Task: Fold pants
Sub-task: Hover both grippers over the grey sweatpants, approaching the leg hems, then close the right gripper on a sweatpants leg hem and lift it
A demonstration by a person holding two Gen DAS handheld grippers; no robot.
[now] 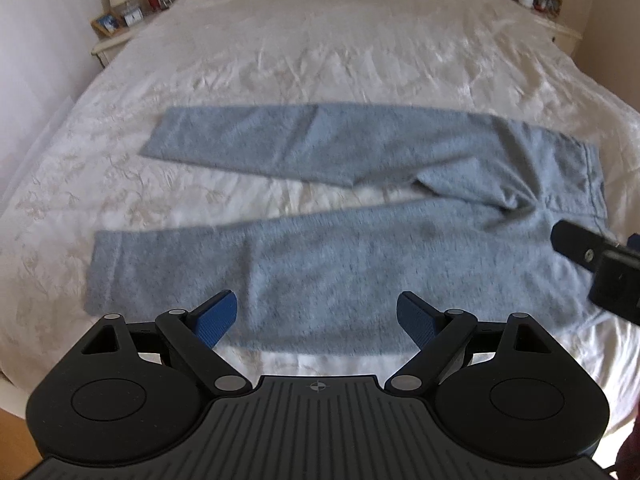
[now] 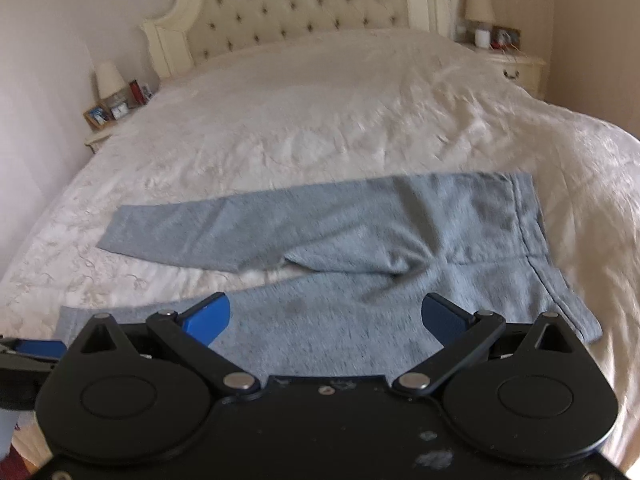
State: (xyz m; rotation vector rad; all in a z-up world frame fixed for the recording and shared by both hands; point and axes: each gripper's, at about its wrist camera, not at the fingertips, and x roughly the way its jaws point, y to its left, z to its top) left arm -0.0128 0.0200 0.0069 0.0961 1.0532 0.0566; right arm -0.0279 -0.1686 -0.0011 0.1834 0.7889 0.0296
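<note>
A pair of grey pants [image 1: 340, 240] was laid flat on the white bedspread [image 1: 320, 60] of the bed, near its foot edge. The waistband was turned toward the right edge of the bed, and the two legs were stretched toward the left edge, with a narrow gap of bedspread seen between them. The left hand-held gripper [image 1: 316, 316] was held above the nearer leg, its blue pads spread wide with nothing pinched. The right hand-held gripper [image 2: 326, 316] was likewise spread wide above the pants, near the waistband, and nothing was gripped.
</note>
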